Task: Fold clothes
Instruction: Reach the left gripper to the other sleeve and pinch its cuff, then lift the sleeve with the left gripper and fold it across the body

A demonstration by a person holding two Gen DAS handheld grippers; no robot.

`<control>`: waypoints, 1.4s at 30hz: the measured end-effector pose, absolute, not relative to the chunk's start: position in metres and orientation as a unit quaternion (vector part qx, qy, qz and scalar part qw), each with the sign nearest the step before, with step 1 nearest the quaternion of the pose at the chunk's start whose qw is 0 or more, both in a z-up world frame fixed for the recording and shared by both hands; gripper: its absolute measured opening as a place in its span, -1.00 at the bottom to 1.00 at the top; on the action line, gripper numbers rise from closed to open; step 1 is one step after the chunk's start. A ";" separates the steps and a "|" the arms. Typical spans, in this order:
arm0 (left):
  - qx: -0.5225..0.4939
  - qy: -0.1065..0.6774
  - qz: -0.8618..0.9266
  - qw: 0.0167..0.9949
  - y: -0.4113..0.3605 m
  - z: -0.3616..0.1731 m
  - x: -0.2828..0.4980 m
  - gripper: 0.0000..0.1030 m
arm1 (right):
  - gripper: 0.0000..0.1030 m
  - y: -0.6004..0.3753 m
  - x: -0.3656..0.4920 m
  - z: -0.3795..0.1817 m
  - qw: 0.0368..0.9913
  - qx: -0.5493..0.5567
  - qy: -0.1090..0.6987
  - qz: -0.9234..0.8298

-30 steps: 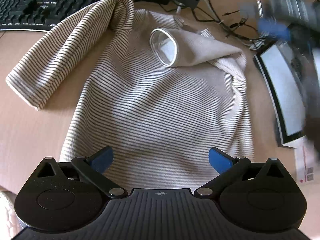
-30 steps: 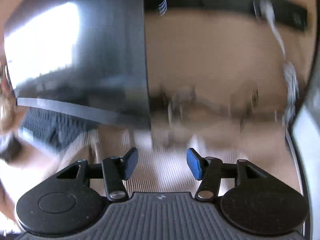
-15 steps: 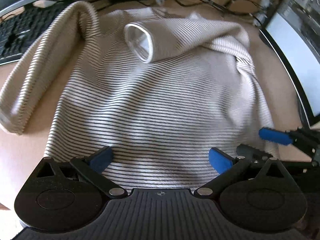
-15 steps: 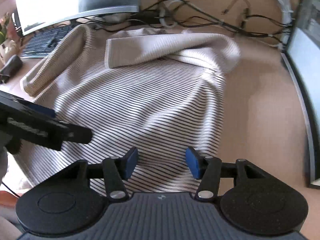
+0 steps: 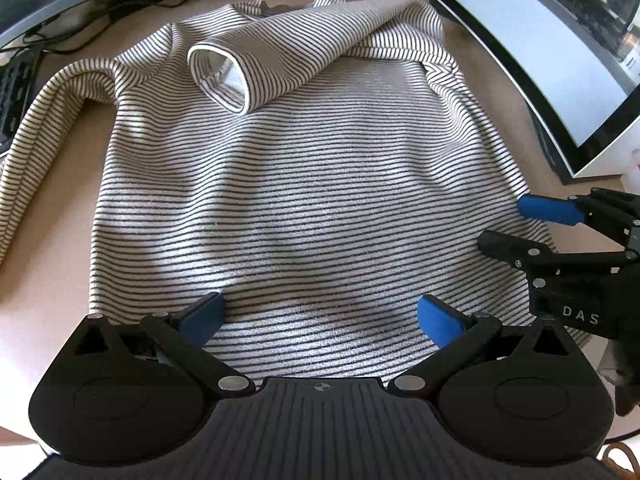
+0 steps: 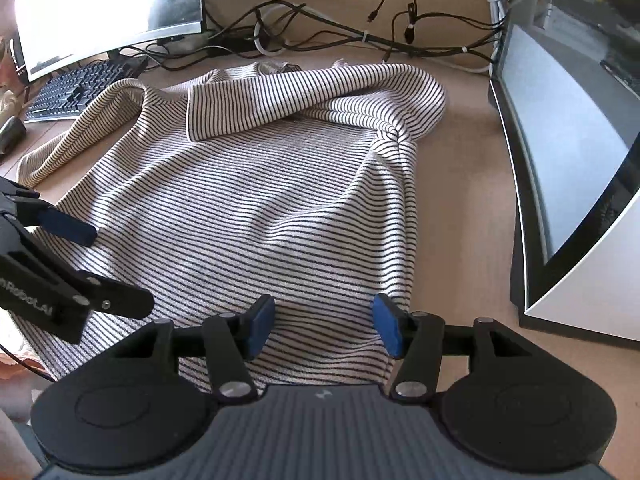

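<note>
Left gripper [image 5: 318,316] spread wide above the near hem of the striped shirt [image 5: 304,184], holding nothing. Right gripper [image 6: 322,326] parted by the hem's right corner, empty too. Shirt flat on desk [image 6: 460,208], one sleeve [image 5: 280,60] folded across.

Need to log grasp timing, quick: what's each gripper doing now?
Left gripper: open, holding nothing, over the striped shirt.
Right gripper: open, holding nothing, above the shirt's hem.

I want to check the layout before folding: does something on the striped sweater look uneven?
Yes. On the striped sweater, one sleeve is folded across the chest, while the other sleeve trails off toward the keyboard.
</note>
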State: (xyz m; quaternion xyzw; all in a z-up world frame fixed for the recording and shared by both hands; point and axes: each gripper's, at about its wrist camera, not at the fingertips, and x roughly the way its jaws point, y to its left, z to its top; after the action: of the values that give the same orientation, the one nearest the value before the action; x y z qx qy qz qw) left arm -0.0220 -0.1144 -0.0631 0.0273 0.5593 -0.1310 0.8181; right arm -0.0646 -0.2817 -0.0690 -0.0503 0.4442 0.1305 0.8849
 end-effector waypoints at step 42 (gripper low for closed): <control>-0.180 0.382 0.021 0.906 -0.014 -0.011 0.099 0.34 | 0.88 -0.275 -0.064 -0.084 0.895 -0.027 0.414 0.164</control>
State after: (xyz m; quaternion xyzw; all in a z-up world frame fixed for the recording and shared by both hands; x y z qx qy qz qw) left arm 0.0988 -0.0142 -0.0108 -0.1803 0.3824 0.0208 0.9060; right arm -0.0644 -0.2745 -0.0836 -0.0268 0.4135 0.1639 0.8952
